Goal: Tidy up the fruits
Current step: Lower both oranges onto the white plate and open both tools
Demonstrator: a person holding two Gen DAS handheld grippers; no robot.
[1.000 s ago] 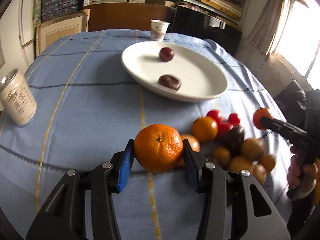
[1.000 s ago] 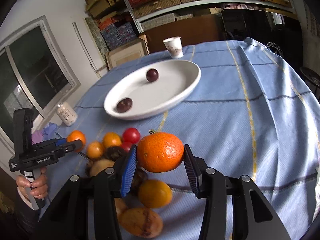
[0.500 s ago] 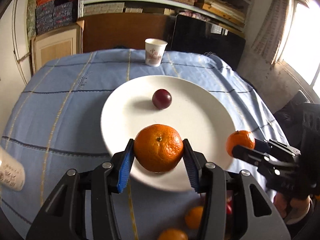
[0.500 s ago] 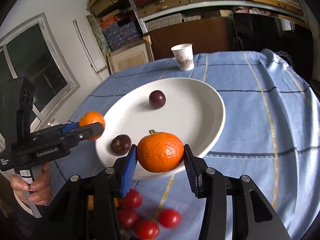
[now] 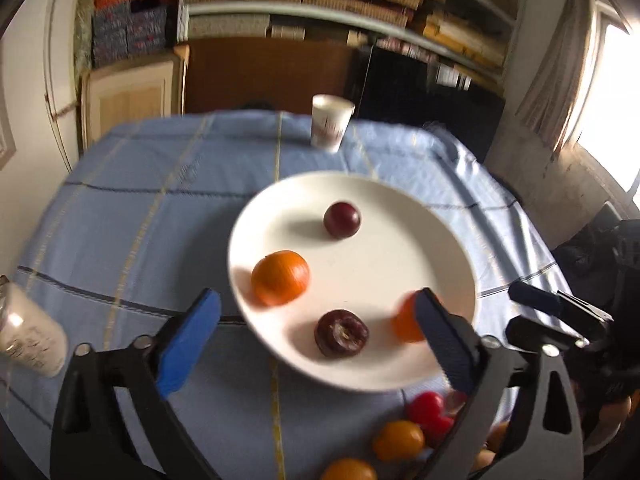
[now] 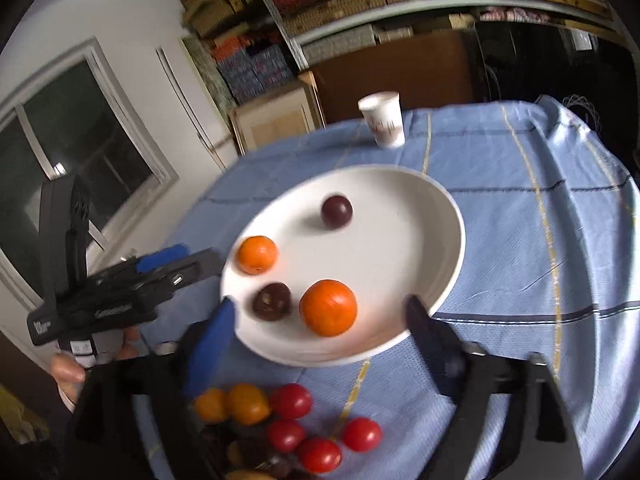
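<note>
A white plate [image 5: 448,248] [image 6: 432,216] on the blue cloth holds two oranges and two dark fruits. One orange [image 5: 280,278] [image 6: 257,255] lies at the plate's left. The other orange [image 6: 328,307] [image 5: 404,316] lies near the front rim, partly behind my left finger. My left gripper [image 5: 316,336] is open and empty above the plate's near edge. My right gripper [image 6: 318,340] is open and empty just in front of the plate. A pile of red tomatoes [image 6: 320,428] and small oranges [image 6: 236,404] lies on the cloth in front.
A paper cup [image 5: 331,122] [image 6: 382,119] stands behind the plate. A can [image 5: 28,328] lies at the left of the table. Shelves and a cabinet stand behind the table. The other gripper shows in each view, at the left [image 6: 160,276] and at the right [image 5: 556,320].
Both grippers have opened and let go of their oranges, which now lie on the plate. Both grippers have drawn back a little from the plate.
</note>
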